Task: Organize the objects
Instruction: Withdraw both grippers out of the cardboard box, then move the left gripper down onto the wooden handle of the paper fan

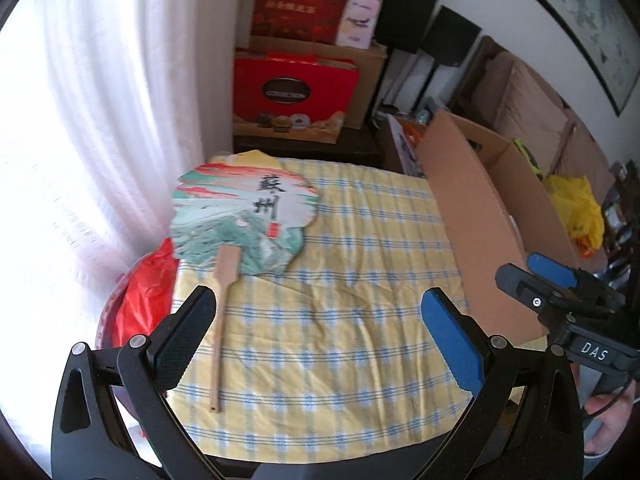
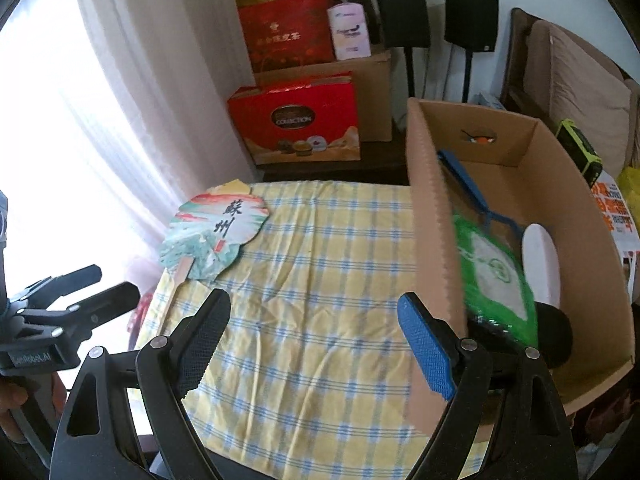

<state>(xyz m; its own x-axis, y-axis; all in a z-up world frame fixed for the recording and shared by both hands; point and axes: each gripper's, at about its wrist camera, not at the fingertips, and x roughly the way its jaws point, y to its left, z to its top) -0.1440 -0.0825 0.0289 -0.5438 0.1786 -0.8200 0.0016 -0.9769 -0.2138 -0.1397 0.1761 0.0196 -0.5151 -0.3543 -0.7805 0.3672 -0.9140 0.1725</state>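
A paper hand fan with a green and red painting, black characters and a wooden handle lies on the yellow checked tablecloth at the table's left side; it also shows in the right wrist view. My left gripper is open and empty, just right of the fan's handle. My right gripper is open and empty above the cloth, beside an open cardboard box. The box holds a green packet, a blue-handled item, a white object and a black round object.
A red plastic bag hangs off the table's left edge by the white curtain. Red gift boxes and cartons stand behind the table, with black speakers on stands. A sofa and a yellow bag lie to the right.
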